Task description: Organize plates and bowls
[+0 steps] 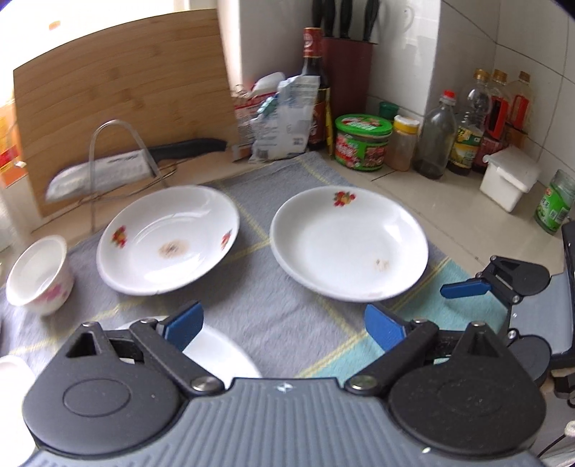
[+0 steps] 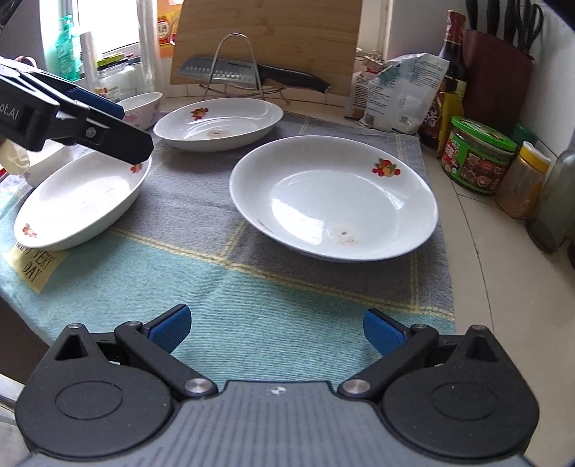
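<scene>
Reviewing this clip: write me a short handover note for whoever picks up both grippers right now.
Left gripper: open, empty, above the near-left plate.
Right gripper: open, empty, over the cloth in front of the right plate.
Far plate and floral bowl sit at the back left.
Done: nothing stacked; all three plates lie apart.
Left: stack the plates, gather the bowl.

- A pale stone counter (image 2: 496, 258) carries a grey and teal checked cloth (image 2: 251, 280) at its middle.
- White tiled walls (image 1: 478, 39) meet in a corner at one o'clock in the left wrist view.
- A bamboo cutting board (image 1: 125, 89) leans at eleven o'clock.
- Daylight floods through a window (image 2: 107, 25) at ten o'clock in the right wrist view.
</scene>
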A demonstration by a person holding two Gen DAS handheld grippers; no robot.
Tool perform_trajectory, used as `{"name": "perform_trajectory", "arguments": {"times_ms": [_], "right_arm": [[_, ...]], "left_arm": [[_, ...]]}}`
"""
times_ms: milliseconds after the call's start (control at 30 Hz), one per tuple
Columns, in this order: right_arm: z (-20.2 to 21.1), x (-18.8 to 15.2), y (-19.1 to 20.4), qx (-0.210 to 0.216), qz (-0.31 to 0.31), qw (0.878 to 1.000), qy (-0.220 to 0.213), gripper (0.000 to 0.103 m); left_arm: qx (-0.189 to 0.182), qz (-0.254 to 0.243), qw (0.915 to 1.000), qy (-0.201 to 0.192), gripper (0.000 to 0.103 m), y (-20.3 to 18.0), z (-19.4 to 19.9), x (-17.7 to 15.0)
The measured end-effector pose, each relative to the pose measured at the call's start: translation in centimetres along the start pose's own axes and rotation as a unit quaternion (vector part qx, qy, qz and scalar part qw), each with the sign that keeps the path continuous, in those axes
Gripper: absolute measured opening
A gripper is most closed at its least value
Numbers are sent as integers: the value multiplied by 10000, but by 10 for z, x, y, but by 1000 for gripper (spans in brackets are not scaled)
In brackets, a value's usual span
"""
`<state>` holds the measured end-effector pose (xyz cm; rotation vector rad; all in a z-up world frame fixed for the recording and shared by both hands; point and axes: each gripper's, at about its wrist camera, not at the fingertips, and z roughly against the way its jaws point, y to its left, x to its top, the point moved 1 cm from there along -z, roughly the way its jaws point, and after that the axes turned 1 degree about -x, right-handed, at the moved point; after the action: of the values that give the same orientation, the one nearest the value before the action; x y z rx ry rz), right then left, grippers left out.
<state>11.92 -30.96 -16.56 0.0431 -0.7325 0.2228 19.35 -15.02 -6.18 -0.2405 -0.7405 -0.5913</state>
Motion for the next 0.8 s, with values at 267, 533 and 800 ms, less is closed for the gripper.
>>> {"name": "perform_trajectory", "arguments": {"times_ms": [267,533,800], "right_arm": [[-1,4,36,526,446,9976,30,103],[-9,28,80,626,660,9958,136,103],[-12,65,116,509,561,9971,116,103]], "left_arm": [[545,381,9978,29,96,21,38,-43],[727,432,9963,179,96,67,61,-81],[440,80,9985,318,99,106,72,-118]]}}
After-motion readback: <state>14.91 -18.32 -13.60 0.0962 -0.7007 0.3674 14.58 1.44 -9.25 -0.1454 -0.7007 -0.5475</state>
